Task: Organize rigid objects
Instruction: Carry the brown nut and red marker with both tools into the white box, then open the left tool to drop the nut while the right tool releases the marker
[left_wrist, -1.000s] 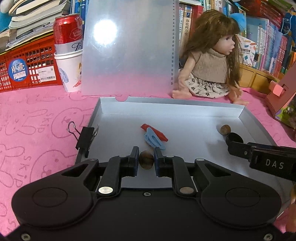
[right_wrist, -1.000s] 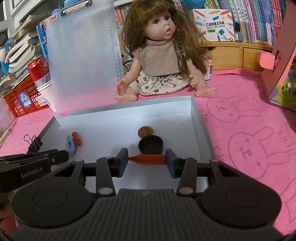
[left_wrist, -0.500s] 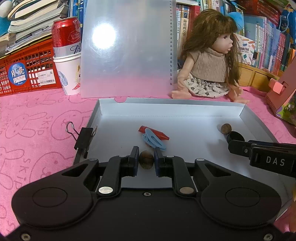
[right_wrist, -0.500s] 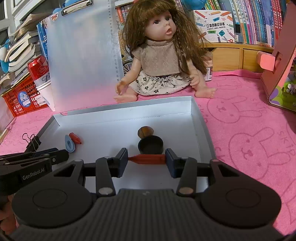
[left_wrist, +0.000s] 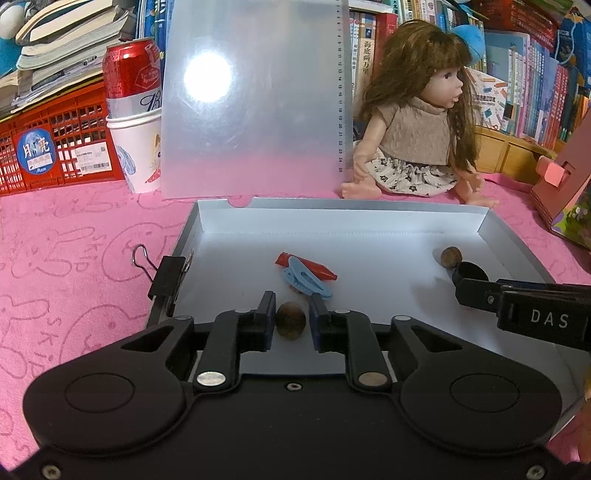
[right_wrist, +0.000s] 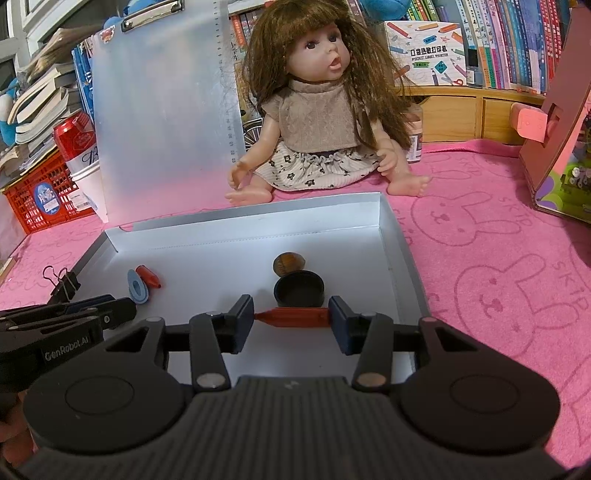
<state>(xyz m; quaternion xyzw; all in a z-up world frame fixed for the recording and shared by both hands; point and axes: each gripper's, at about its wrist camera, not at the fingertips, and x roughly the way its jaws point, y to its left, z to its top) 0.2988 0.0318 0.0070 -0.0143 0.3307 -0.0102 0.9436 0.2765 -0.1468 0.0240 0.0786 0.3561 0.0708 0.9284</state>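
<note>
A shallow grey box (left_wrist: 332, 221) lies on the pink cloth. My left gripper (left_wrist: 291, 321) hangs over its near left part. Its jaws are opening, and a brown nut (left_wrist: 290, 325) sits between them with a slim gap at the right pad. My right gripper (right_wrist: 291, 317) is over the near right part. Its jaws are opening too, but both pads still touch the ends of a red crayon stub (right_wrist: 291, 318) lying crosswise. Inside the box lie a blue clip (left_wrist: 306, 282), a second red stub (left_wrist: 306, 266), another nut (right_wrist: 289, 263) and a black round cap (right_wrist: 299, 291).
A black binder clip (left_wrist: 168, 275) grips the box's left wall. Behind the box sit a doll (right_wrist: 317, 122) and an upright translucent clipboard (left_wrist: 255, 103). A red can in a paper cup (left_wrist: 135, 122) and a red crate (left_wrist: 55, 147) stand at the back left, a pink cardboard house (right_wrist: 554, 122) at right.
The left jaws have parted a little and the nut sits slightly lower between them. The right gripper still spans the red stub, and neither hand has shifted.
</note>
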